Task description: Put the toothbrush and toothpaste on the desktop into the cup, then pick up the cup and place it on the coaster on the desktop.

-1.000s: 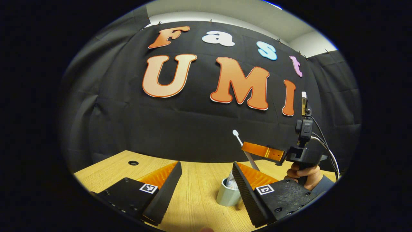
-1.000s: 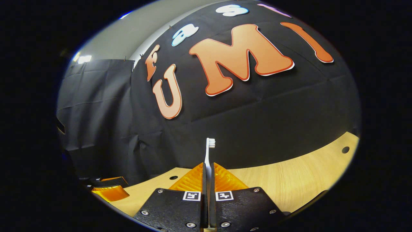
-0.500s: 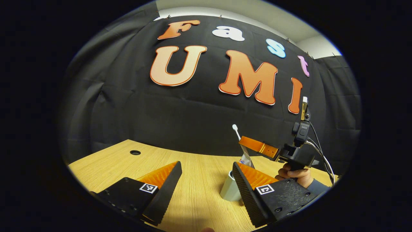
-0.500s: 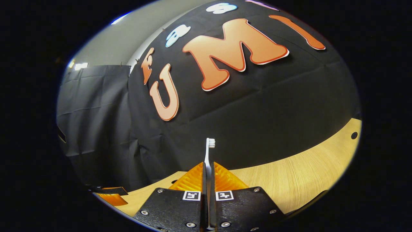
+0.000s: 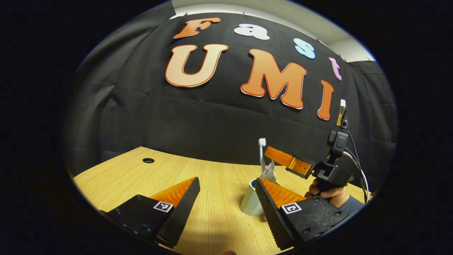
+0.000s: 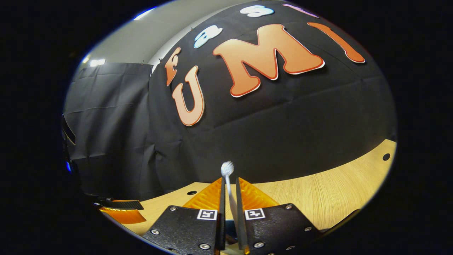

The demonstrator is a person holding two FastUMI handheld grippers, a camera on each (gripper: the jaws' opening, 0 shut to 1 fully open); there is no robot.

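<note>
Now the right gripper (image 6: 229,216), slightly parted, straddles the toothbrush (image 6: 227,169) standing in the cup (image 5: 250,202); the left gripper (image 5: 226,202) is spread wide.

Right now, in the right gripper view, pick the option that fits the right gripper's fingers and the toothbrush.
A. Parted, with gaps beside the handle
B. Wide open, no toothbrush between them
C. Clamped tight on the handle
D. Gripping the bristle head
A: the right gripper has its fingers slightly parted, and the toothbrush stands between them with a gap on each side of the handle.

white toothbrush (image 5: 262,156), toothpaste (image 5: 269,174) upright in cup (image 5: 250,203)
</note>
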